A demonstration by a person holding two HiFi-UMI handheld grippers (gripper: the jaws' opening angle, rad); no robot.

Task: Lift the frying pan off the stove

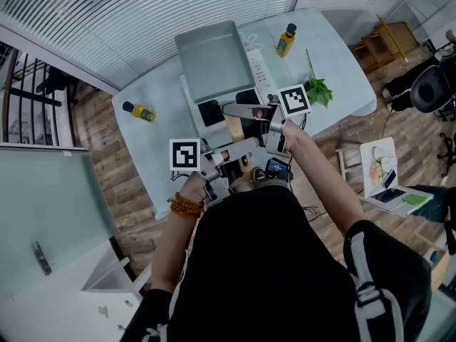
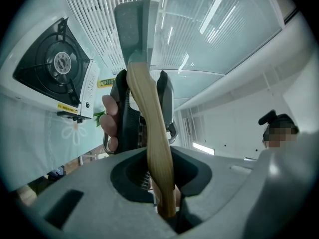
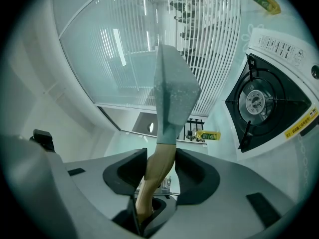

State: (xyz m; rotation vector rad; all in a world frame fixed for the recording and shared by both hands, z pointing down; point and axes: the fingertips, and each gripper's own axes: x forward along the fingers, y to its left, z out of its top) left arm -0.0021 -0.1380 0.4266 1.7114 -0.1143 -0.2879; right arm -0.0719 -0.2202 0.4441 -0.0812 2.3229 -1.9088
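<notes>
- How is the left hand-held gripper (image 2: 160, 171) sitting?
- About level, with its jaws clamped on the wooden handle (image 2: 149, 118). The left hand (image 1: 194, 189) is behind it, forearm bent in close.
- And the right hand-held gripper (image 3: 158, 169)?
- Level too, facing the left one. It grips the same handle just ahead, with fingers (image 2: 110, 107) wrapped round its grip.

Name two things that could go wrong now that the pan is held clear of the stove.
1. The left gripper and right gripper clamp only the wooden handle, with the frying pan far out beyond them; it could droop or twist in the jaws.
2. The pan hangs close to the stove and a yellow bottle; a swing could knock either.
</notes>
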